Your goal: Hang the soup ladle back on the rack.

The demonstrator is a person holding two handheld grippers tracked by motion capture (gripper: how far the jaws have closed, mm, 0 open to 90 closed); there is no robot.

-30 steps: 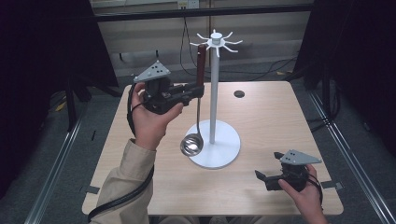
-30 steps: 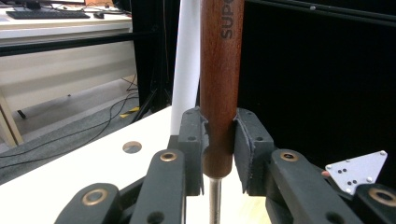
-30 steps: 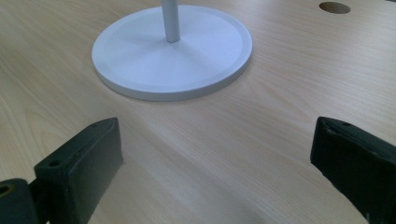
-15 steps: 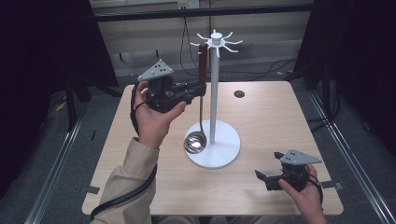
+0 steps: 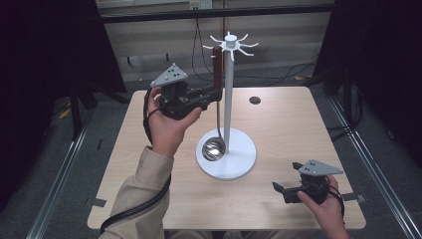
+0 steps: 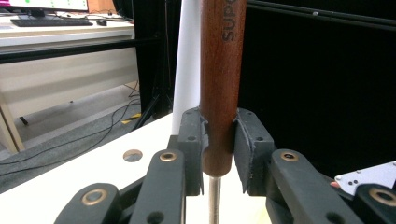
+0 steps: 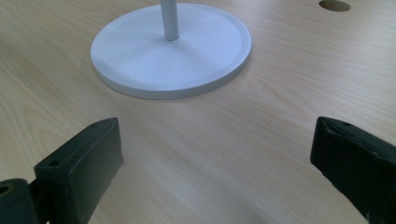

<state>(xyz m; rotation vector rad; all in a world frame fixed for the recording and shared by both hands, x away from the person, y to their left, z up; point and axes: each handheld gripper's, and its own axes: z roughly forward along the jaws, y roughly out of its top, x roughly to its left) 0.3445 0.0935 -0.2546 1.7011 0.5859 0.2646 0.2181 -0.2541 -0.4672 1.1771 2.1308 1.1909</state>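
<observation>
A ladle with a brown wooden handle (image 5: 217, 64) and a steel bowl (image 5: 214, 148) hangs upright beside the pole of a white hook stand (image 5: 228, 89). My left gripper (image 5: 217, 94) is shut on the lower end of that handle (image 6: 222, 70), one pad on each side, with the white pole (image 6: 187, 60) just behind. The handle's top sits near a hook; I cannot tell whether it is on it. My right gripper (image 5: 281, 191) rests low at the table's front right, open and with nothing in it (image 7: 217, 140), facing the stand's round base (image 7: 170, 51).
The light wooden table (image 5: 298, 129) has a small round hole (image 5: 255, 100) at the back right. Spoke-like hooks (image 5: 244, 47) ring the stand's top. Dark curtains and cables lie behind the table.
My left gripper has carried the ladle to the right, closer to the pole, and the bowl now hangs over the base. The right gripper has stayed put.
</observation>
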